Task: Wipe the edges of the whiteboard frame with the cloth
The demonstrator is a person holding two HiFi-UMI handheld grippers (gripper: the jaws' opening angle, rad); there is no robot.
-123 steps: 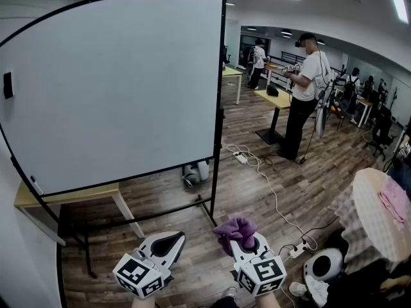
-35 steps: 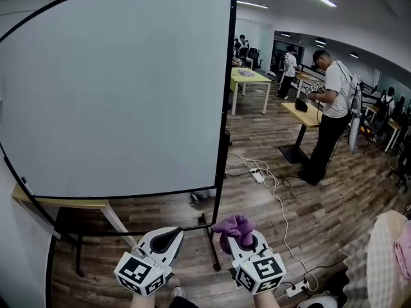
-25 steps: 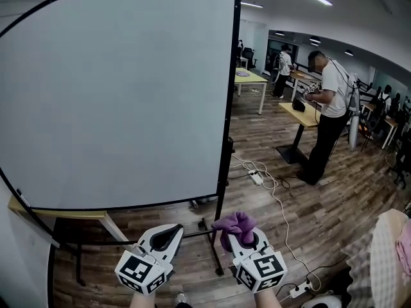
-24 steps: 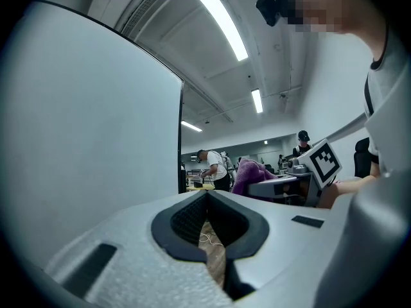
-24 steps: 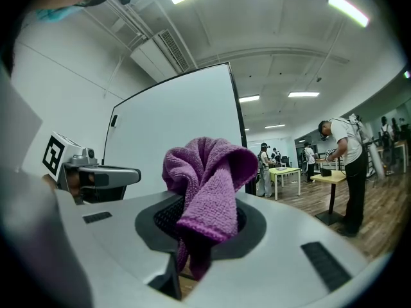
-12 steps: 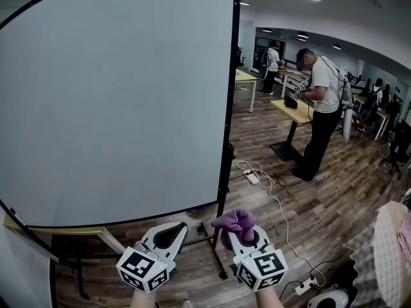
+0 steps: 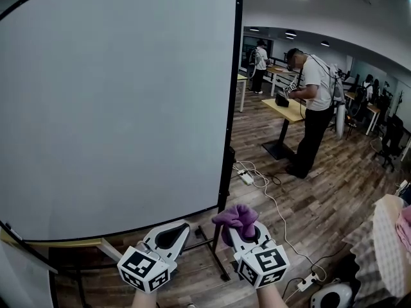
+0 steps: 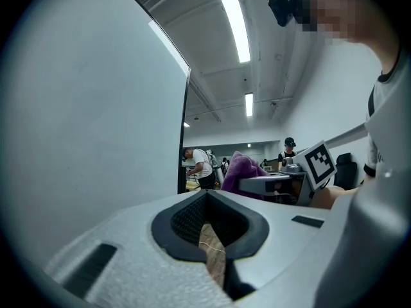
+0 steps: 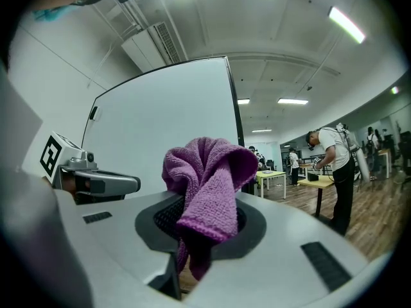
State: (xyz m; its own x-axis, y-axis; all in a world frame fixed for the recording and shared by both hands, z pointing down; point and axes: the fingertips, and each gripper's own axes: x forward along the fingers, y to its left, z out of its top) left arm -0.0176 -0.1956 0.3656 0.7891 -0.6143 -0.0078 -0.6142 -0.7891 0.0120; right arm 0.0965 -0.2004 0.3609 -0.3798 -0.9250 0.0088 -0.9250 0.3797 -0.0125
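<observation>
A large whiteboard [image 7: 115,108] with a thin black frame [image 7: 231,108] fills the left of the head view; its right edge runs down to a wheeled stand. My right gripper [image 7: 238,222] sits low at centre, shut on a bunched purple cloth [image 7: 236,217], a little right of the frame's lower right corner. The cloth [image 9: 209,178] sticks up out of the jaws in the right gripper view, with the board [image 9: 167,133] behind it. My left gripper [image 7: 172,235] is beside it, below the board's bottom edge, shut with nothing in it. In the left gripper view the board [image 8: 83,120] looms at left.
A person [image 7: 314,108] stands at a yellow desk [image 7: 289,111] to the right, others farther back. A white cable and power strip [image 7: 247,175] lie on the wood floor. A wooden table [image 7: 77,246] stands under the board. A checked cloth-covered table [image 7: 388,236] is at far right.
The view has closed in on the whiteboard, whose right frame edge now stands taller and nearer. Both grippers keep their low places, the cloth still held.
</observation>
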